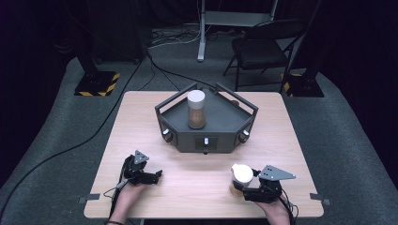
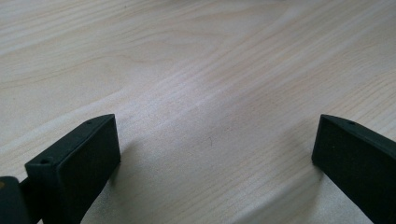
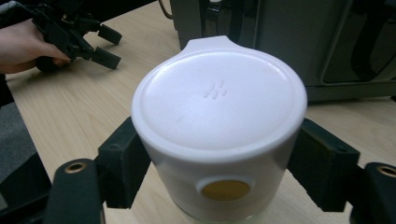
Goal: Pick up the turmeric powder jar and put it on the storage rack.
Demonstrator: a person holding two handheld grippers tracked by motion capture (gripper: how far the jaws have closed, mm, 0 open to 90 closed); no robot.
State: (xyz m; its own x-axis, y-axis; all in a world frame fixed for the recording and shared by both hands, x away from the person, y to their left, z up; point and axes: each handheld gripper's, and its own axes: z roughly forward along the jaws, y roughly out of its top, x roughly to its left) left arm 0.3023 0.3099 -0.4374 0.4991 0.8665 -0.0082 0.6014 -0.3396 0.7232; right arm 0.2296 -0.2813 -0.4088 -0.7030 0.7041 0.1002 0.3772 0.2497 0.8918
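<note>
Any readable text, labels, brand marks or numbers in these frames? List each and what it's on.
No readable words or numbers.
White lid of the jar in the right hand-held gripper: small embossed dot cluster, a mark, not text.
Grey tray front panel: small white mark, too small to read.
Yellow-black hazard stripes on the floor stand bases: no lettering.

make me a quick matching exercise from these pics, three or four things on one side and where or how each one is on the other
Things:
1. right gripper
2. left gripper
3. jar on the tray
4. chair

States:
A. jaws apart over bare table
B. on the floor beyond the table
C. closed on a white-lidded jar
D. upright inside the dark tray

Pairs: 1-C, 2-A, 3-D, 4-B
</note>
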